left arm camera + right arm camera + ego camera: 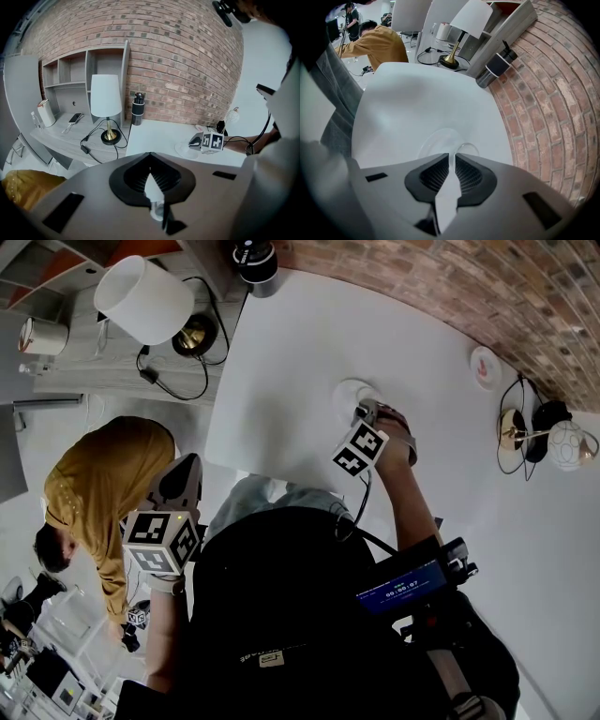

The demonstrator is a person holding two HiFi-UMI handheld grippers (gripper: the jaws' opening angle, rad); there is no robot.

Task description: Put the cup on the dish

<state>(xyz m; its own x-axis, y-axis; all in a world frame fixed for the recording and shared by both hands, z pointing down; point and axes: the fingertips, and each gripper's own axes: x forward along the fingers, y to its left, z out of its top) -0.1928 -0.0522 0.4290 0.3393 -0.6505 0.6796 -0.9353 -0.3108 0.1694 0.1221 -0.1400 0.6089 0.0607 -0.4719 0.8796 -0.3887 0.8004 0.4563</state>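
Clenched on the thin wall of the clear cup (467, 149), the right claw (451, 157) is held over the clear dish (433, 140), set in from the counter's (403, 103) near edge. Left claw (150, 161) is kept shut, empty, beyond that edge.

On table (300, 343), near its front edge: dish (349, 393), with cup (467, 149) at its rim. At table's far-left corner: bottle (255, 263). Left of table: lamp (145, 298), person (103, 488). Table's far-right side: plate (485, 367).
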